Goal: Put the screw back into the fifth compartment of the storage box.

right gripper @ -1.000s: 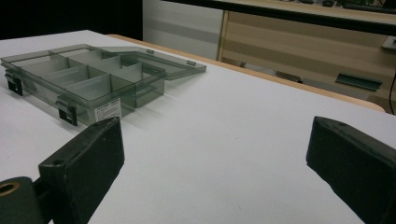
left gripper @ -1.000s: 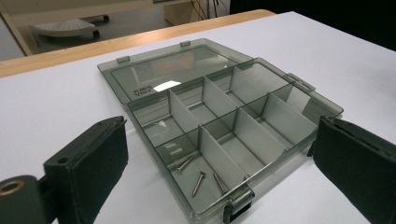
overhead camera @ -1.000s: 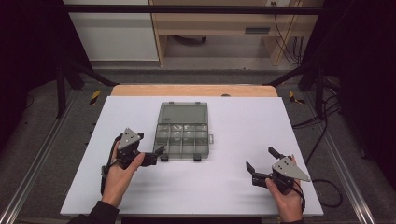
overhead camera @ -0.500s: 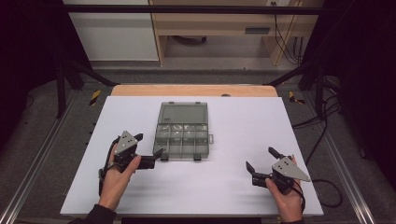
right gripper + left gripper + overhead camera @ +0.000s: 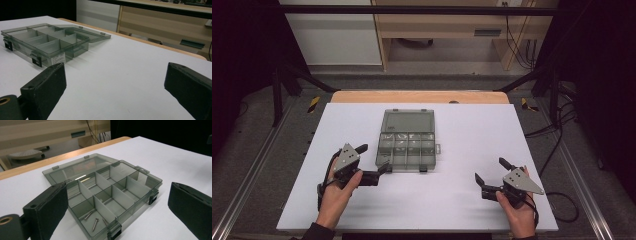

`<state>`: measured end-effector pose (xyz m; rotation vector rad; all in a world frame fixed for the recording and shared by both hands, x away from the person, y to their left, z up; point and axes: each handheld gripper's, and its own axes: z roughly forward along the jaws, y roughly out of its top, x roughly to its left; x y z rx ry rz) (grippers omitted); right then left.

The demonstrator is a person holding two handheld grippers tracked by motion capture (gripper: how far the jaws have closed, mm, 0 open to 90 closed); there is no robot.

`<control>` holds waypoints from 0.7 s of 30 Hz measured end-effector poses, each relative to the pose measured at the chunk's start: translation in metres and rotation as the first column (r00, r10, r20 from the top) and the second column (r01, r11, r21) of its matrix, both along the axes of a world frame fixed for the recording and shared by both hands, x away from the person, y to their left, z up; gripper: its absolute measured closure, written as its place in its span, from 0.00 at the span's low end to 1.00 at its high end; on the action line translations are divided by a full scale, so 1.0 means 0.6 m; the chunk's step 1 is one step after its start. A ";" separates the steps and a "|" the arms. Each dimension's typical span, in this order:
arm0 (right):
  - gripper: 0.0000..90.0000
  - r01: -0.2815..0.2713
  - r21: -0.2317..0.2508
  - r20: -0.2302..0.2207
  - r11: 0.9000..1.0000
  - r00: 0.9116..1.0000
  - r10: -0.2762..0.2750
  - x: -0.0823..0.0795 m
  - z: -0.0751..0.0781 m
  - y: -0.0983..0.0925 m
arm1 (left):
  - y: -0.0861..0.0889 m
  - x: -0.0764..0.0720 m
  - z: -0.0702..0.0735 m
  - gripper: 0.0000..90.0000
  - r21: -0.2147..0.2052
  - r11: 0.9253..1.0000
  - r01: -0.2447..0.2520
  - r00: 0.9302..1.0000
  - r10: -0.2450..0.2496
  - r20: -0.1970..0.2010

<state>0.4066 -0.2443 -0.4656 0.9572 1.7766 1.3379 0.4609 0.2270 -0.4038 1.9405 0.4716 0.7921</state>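
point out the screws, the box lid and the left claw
screws (image 5: 95,221), left gripper view, shank of the middle one
box lid (image 5: 407,121), high view, centre of the open panel
left claw (image 5: 373,162), high view, midway between the tips

The left gripper (image 5: 373,161) sits at the near left corner of the compartment box (image 5: 407,142), jaws spread wide, one jaw tip just beside that corner. The left hand (image 5: 337,192) grips it from behind, forearm entering from the near edge. The right gripper (image 5: 493,171) rests well apart from the box, off its near right side, jaws likewise spread, held by the right hand (image 5: 519,212).
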 end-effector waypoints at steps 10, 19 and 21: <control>0.04 0.000 -0.001 -0.001 1.000 1.000 0.000 0.000 0.000 0.001 | 0.005 -0.015 0.006 0.03 -0.023 0.999 0.025 0.999 -0.024 0.039; 0.04 0.002 0.001 -0.001 1.000 1.000 -0.002 0.000 0.001 -0.001 | 0.028 -0.021 0.015 0.03 -0.042 0.999 0.006 0.998 -0.004 0.059; 0.04 0.001 0.000 -0.001 1.000 1.000 -0.001 0.000 0.000 0.000 | 0.032 -0.022 0.014 0.03 -0.044 0.999 0.008 0.998 -0.006 0.062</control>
